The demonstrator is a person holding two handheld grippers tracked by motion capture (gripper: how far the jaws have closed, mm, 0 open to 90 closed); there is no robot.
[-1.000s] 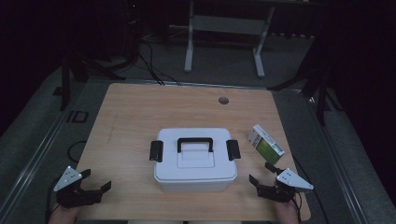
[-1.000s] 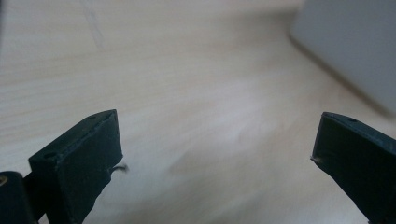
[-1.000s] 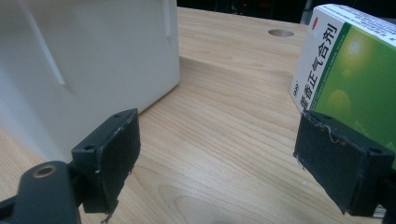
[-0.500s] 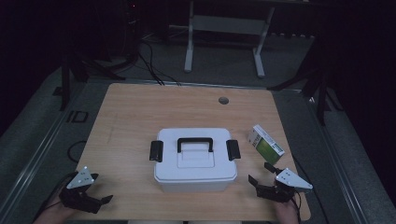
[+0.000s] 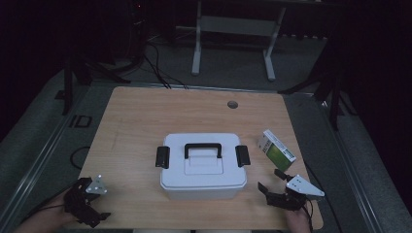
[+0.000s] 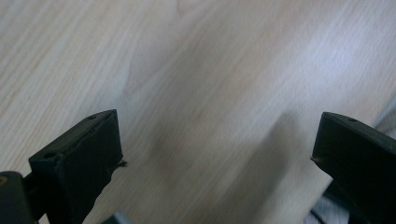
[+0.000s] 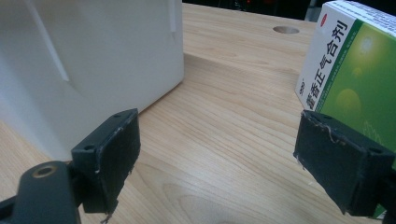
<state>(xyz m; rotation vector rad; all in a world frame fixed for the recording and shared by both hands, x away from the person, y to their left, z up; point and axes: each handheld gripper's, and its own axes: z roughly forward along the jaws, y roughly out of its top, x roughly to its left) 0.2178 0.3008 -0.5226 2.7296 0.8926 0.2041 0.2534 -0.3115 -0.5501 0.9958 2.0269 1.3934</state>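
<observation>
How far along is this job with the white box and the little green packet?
Nothing looks done yet. The white storage box sits shut, both black latches down, and the green medicine packet lies beside it on the table. Both tongs are open and empty: the right tongs near the packet, the left tongs at the table's near edge. Unlatching, opening and probably packing all seem left.

- My left gripper [image 6: 217,154]: both black jaws rise from the bottom edge of the left gripper view, set wide apart, nothing between them.
- Left-hand jaw: blocky, two small holes on its top face, worn at the inner corner.
- Below the jaws: bare light wooden table [image 6: 201,70], grain running diagonally, slightly blurred.
- Soft shadow on the wood near the right-hand jaw.
- Lower right corner: the wood ends; a grey patch there, too blurred to identify.
</observation>
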